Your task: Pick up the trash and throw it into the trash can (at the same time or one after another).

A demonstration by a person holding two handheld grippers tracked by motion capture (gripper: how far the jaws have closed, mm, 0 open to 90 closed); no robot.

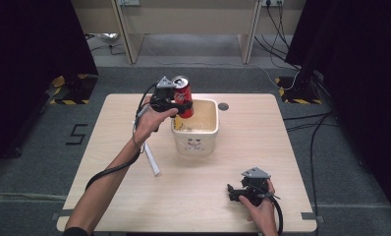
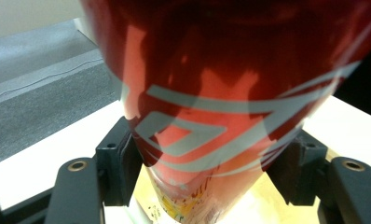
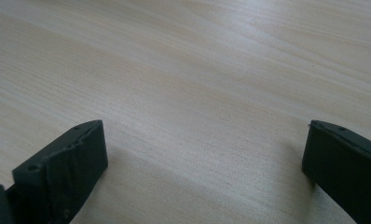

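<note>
One red can, clamped mid-body by the left gripper above the white bin, looks light, thin-walled, slippery, easily dented; right gripper gapes empty.

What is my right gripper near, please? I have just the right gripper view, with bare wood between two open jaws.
Observer: Your right gripper sits near the front right of the table, well apart from everything else.
Operator: Thank you. Where is the other gripper?
Observer: The left gripper holds a red can tilted over a cream tub at mid-table.
Operator: Is the grip firm?
Observer: In the left gripper view both jaws press the can's sides, with the tub's rim below it.
Operator: Is anything else lying on the table?
Observer: A thin white stick lies left of the tub.
</note>
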